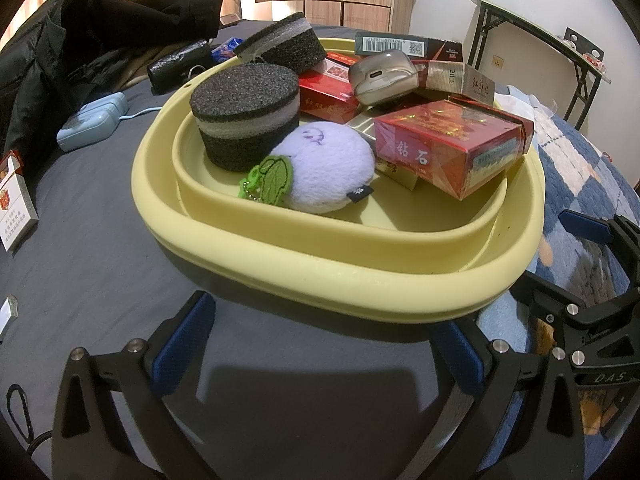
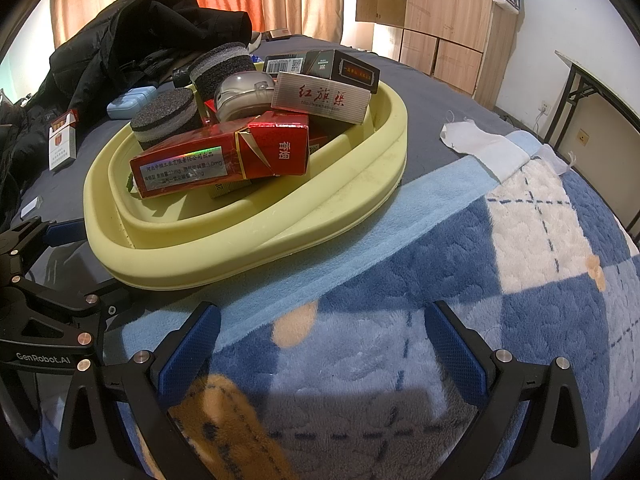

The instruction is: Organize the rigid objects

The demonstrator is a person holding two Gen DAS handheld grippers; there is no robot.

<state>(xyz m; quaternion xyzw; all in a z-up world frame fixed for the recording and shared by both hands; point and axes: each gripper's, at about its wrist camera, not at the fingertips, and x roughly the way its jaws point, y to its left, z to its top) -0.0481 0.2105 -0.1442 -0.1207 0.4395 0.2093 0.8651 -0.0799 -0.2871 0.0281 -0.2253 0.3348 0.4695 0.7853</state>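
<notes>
Ahead of the left gripper (image 1: 316, 344), whose jaws stand wide apart and hold nothing, sits a yellow basin (image 1: 360, 280) on a dark sheet (image 1: 100, 248). Far off to the left of those jaws a white pack (image 1: 14, 204) stands upright on the sheet, and beyond it lies a pale blue case (image 1: 90, 120), with a black coat (image 1: 80, 40) heaped behind. Inside the basin, straight ahead of the jaws, a foam puck (image 1: 244, 116) rests at the left, and a second puck (image 1: 286, 42) leans at the back rim. Just beside the first puck lies a lilac plush (image 1: 328, 164) with a green leaf tag. Behind it a grey earbud case (image 1: 380, 76) sits on top of red boxes. At the right a red box (image 1: 452, 144) lies tilted over the others, its far end above the basin's rim. Right of the basin the right gripper (image 1: 588, 240) shows in part.

Seen from the right wrist, the right gripper (image 2: 320, 340) also has its jaws spread and empty, over a blue checked blanket (image 2: 520, 260). The basin (image 2: 248, 256) lies ahead and to the left of these jaws, its near edge resting on the blanket's light blue border. A silver box (image 2: 320, 98) tops the pile, and a black box (image 2: 340, 66) lies behind it. A white cloth (image 2: 480, 144) lies ahead to the right.
</notes>
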